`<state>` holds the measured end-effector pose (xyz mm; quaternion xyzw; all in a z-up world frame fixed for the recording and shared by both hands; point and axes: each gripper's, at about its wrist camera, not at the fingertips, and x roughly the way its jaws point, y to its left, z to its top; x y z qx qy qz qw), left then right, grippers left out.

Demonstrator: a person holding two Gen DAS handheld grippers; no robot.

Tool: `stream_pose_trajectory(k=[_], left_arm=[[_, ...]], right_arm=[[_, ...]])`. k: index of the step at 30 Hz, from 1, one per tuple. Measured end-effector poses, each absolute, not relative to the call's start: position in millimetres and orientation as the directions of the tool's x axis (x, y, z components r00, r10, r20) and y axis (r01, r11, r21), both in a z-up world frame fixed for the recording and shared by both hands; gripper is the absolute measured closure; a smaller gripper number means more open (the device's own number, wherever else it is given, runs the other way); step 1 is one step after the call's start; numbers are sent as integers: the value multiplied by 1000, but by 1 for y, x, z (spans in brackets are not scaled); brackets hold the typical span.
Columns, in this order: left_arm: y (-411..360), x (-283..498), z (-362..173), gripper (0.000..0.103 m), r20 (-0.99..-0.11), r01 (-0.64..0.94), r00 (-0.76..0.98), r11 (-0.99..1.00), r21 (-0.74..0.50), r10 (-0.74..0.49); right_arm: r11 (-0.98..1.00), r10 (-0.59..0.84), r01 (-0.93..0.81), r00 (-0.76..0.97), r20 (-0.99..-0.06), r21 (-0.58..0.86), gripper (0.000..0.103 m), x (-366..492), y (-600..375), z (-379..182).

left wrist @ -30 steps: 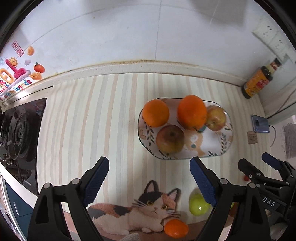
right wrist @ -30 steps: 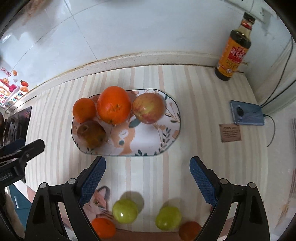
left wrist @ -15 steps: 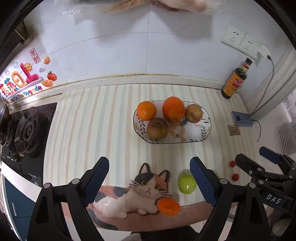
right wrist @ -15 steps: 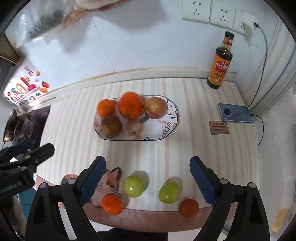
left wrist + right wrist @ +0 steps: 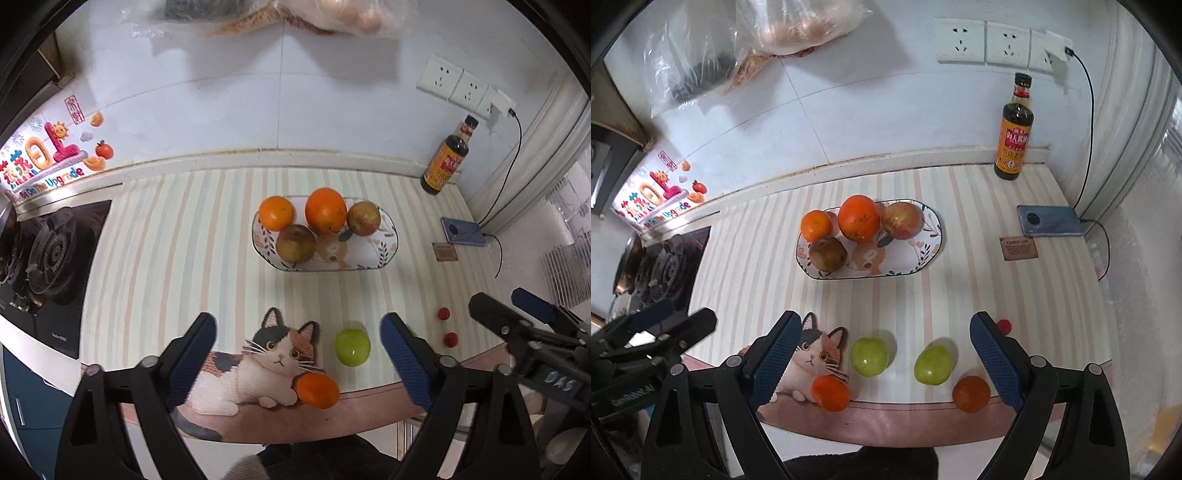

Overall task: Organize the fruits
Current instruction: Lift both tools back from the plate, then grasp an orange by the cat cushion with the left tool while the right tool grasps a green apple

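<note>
We've pulled both grippers back & up vs 1 s ago: left gripper (image 5: 297,347) and right gripper (image 5: 881,345) spread wide, holding nothing. Plate (image 5: 923,254) w/ four fruits looks farther off now; green apples (image 5: 870,356) near counter edge.

Bare striped counter (image 5: 886,295) before plate (image 5: 923,254), loose green fruits (image 5: 870,356) near edge

Left wrist view: an oval patterned plate (image 5: 388,254) on the striped table (image 5: 177,236) carries two oranges, a brown pear and a red apple. Between the open left tongs (image 5: 297,356) lie a green apple (image 5: 352,347) and a small orange tangerine (image 5: 318,390) on the cat picture (image 5: 255,369).
</note>
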<state>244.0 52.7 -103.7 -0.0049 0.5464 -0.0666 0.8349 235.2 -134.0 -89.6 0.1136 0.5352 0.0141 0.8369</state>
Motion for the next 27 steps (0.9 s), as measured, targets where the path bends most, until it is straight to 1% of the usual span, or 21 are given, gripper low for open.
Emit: stream_pose_trajectory(k=[3,8,10,13,14,15,16,18,20,21,24,27], left_arm=[[45,246,-133,0,-938,119,323,989,-92,-126],[30,245,-232,0,-991,112,45,987,-118,-124],[27,241,-273,0,-988,72,-66,987,-146,-141],[25,237,-309,1,-976,25,-149,986,-166,-161],[26,237,-321,3,-967,-1,-179,983,-184,-181],[27,237,-326,14,-961,-21,-190,980,-200,-201],[30,237,-332,28,-953,-50,-195,973,-227,-232],[34,237,-335,44,-949,-76,-190,968,-241,-251],[38,237,-333,44,-949,-84,-177,965,-248,-260],[39,237,-331,44,-958,-74,-162,971,-228,-237],[52,239,-327,44,-975,-58,-124,982,-178,-184],[65,243,-328,43,-967,-101,-126,973,-209,-221]], right_arm=[[969,156,116,391,-907,216,5,238,-144,-108],[960,189,143,297,-936,239,5,245,-156,-155],[950,229,152,247,-941,271,5,247,-159,-179],[942,267,159,187,-945,297,5,250,-160,-212],[939,279,158,171,-945,306,5,252,-159,-221],[935,293,162,153,-944,317,6,253,-158,-230],[933,302,162,138,-943,322,6,255,-156,-236],[931,318,152,112,-941,332,7,259,-149,-250],[929,332,139,91,-939,342,9,265,-141,-261],[925,349,136,71,-934,356,12,268,-135,-270],[917,376,132,29,-926,376,15,279,-121,-290],[918,383,121,-13,-924,378,17,290,-104,-311]])
